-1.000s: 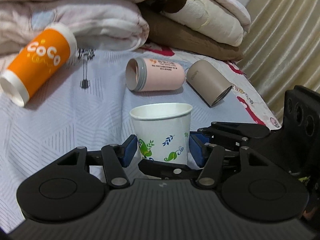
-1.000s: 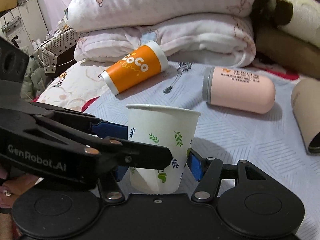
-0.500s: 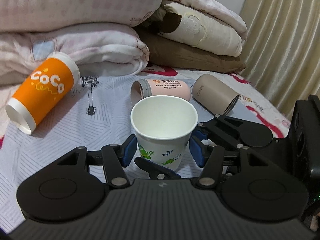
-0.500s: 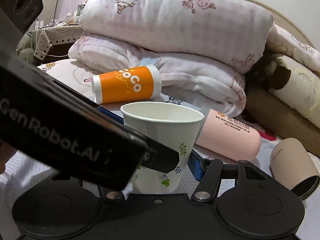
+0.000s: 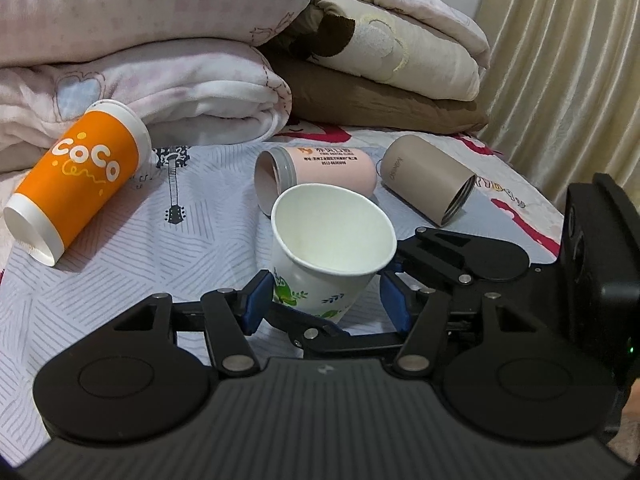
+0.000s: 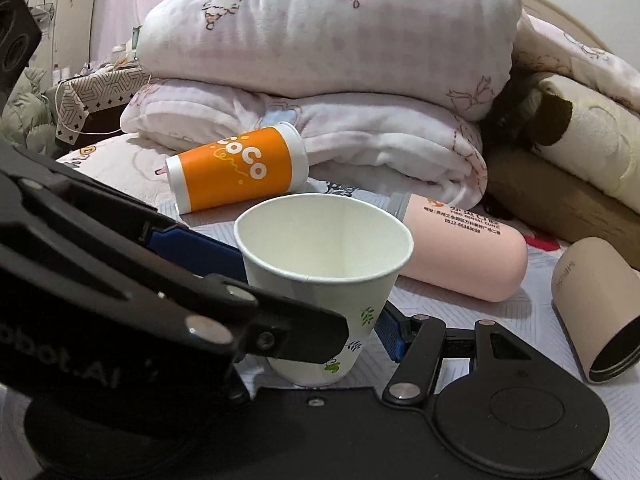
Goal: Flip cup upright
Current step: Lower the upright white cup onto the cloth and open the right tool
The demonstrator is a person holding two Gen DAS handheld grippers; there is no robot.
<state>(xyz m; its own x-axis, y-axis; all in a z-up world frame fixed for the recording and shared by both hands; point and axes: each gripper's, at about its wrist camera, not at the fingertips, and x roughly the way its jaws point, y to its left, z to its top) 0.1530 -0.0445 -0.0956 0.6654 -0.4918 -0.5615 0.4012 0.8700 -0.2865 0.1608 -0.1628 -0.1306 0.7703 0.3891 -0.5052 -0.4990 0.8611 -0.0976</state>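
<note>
A white paper cup with green leaf print [image 5: 320,284] [image 6: 320,280] stands mouth up on the bed, leaning a little. My left gripper [image 5: 326,306] straddles its lower part; the blue pads [image 5: 254,300] stand apart from the cup wall, so it is open. My right gripper [image 6: 316,320] is around the same cup from the other side; its right blue pad [image 6: 390,338] is close to the cup, and its left finger is hidden behind the left gripper's arm [image 6: 160,280], so its grip is unclear.
An orange "CoCo" cup [image 5: 78,182] [image 6: 236,168], a pink cup [image 5: 320,170] [image 6: 460,246] and a beige cup [image 5: 430,180] [image 6: 596,312] lie on their sides on the bedsheet. Folded blankets [image 5: 160,60] are stacked behind. A curtain [image 5: 560,60] hangs at the right.
Both cameras have risen and now look down into the cup. The cup leans more to the left than before. The left pads stay apart from it.
</note>
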